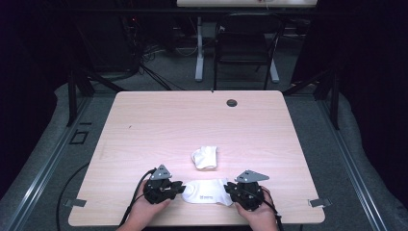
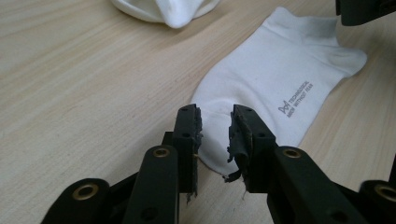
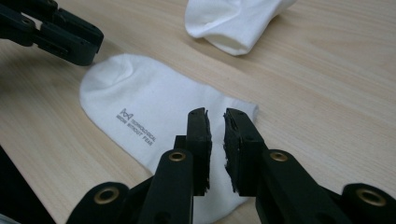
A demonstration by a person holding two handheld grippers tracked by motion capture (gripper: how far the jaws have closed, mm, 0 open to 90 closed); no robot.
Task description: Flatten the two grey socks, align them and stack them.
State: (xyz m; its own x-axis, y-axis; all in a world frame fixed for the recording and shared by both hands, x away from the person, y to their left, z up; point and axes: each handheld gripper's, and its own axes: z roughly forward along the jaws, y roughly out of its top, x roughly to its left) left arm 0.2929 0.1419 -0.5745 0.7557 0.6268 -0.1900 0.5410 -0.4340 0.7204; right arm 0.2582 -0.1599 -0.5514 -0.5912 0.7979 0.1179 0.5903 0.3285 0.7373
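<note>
Because the flat white cotton sock [image 1: 208, 192] lies lengthwise between them on the pale wooden counter [image 1: 159, 125], the left gripper [image 2: 215, 122] stands at its toe and the right gripper [image 3: 215, 122] at its cuff, each with jaws slightly apart and gripping nothing.

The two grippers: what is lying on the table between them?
A flat white sock lies between the left gripper and the right gripper, seen in the high view.

Flat white knitted cloth sock [image 2: 280, 88], between both jaw pairs: fine matt weave, small grey print | bunched white cloth sock [image 3: 236, 21], beyond the jaws: soft, matt, creased | pale wood-grain table [image 1: 159, 125], under the jaws: smooth, low sheen | gripper pads [image 2: 239, 140]: black rubber, frayed edges | jaw arms: matt black plastic, brass-coloured rivets
</note>
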